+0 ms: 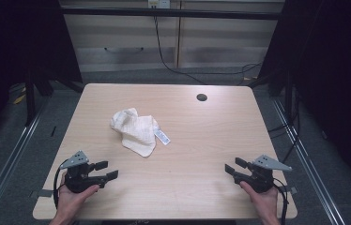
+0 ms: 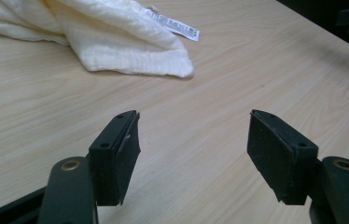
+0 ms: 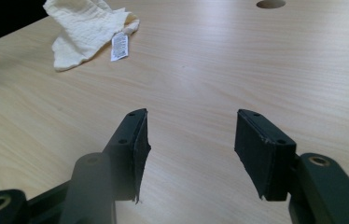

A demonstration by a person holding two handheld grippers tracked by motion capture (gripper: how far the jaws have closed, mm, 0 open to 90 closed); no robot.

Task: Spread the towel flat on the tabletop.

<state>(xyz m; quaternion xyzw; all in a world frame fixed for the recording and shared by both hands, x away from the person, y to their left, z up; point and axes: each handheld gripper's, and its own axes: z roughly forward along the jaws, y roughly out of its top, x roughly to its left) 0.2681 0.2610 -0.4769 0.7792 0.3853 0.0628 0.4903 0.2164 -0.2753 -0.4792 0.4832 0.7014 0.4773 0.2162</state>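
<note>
A crumpled cream cloth [image 1: 133,130] with a white label lies left of the table's middle. Seen from the left gripper, the cloth [image 2: 116,42] lies ahead and to the upper left; from the right gripper, the cloth [image 3: 86,28] is far off at the upper left. My left gripper [image 1: 106,170] rests near the front left corner, held by a hand, jaws apart with nothing between them. My left gripper [image 2: 193,144] hovers over bare wood. My right gripper [image 1: 233,166] sits near the front right corner, also open and empty. My right gripper [image 3: 191,140] points across the bare tabletop.
The light wooden table [image 1: 202,136] has a round cable hole [image 1: 202,97] at the back right, and the same cable hole [image 3: 270,3] is visible from the right gripper. Dark floor, metal rails and cables surround the table. A wall with a cabinet stands behind.
</note>
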